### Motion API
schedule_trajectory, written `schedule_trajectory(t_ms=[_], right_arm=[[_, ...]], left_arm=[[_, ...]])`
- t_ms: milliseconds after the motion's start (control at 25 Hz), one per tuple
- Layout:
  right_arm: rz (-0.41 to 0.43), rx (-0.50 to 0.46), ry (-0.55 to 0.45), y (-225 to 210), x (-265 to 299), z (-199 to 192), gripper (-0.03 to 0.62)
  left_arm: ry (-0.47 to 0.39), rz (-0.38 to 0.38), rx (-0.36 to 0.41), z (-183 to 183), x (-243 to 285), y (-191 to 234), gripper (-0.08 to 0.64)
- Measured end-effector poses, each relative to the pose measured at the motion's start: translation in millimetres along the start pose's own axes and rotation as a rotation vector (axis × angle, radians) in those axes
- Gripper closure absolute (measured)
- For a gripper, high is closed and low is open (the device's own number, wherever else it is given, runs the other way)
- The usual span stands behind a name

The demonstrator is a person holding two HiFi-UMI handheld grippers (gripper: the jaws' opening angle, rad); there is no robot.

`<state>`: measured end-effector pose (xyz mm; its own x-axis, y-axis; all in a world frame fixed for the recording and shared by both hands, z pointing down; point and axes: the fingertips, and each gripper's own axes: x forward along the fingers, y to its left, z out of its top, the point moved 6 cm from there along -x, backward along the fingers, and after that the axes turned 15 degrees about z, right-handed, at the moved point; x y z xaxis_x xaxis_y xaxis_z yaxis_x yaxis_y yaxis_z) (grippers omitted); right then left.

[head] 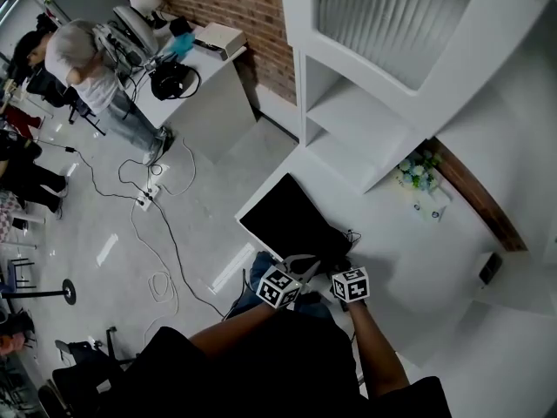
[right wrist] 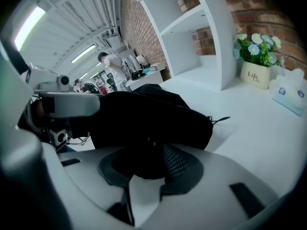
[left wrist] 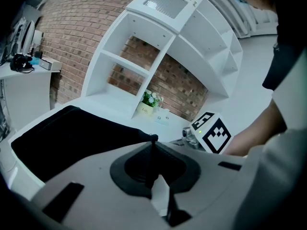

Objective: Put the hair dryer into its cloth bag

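— How are the left gripper's (left wrist: 152, 151) jaws set?
— Nearly pressed together; a thin fold of the cloth bag (head: 291, 220) is pinched, by the desk's (head: 409, 259) near edge.
— And the right gripper (right wrist: 153, 150)?
— Its jaws are held partly spread, and the bag's black cloth is gripped between them.

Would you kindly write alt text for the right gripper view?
The right gripper holds a bunch of the black cloth bag, which lies on a white table. A flower pot stands at right, by white shelves.
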<state>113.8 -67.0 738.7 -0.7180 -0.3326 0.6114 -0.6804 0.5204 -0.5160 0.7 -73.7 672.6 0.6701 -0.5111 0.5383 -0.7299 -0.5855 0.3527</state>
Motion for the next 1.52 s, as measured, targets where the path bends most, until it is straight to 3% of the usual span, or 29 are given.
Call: schedule_trajectory(t_ms=[400, 840, 1040, 1280, 1520], right_arm=[[-0.003, -0.015, -0.027, 2, 8, 15, 0.463], [0.036, -0.017, -0.113, 7, 24, 47, 0.462], [0.006, -0.034, -0.056, 4, 31, 39, 0.452], [-0.002, -0.039, -0.067, 15, 14, 36, 0.428], [-0.026, -0.003, -0.096, 17, -29, 13, 0.403]], left_arm=[[0.001, -0.036, -0.006, 7, -1, -8, 0.526], [-0.046, -0.086, -0.078, 23, -6, -6, 0.526], [-0.016, -0.068, -0.036, 13, -5, 1, 0.526], [-0.009, -0.047, -0.057, 12, -9, 12, 0.526], [0.090, -0.129, -0.062, -12, 5, -5, 0.526]])
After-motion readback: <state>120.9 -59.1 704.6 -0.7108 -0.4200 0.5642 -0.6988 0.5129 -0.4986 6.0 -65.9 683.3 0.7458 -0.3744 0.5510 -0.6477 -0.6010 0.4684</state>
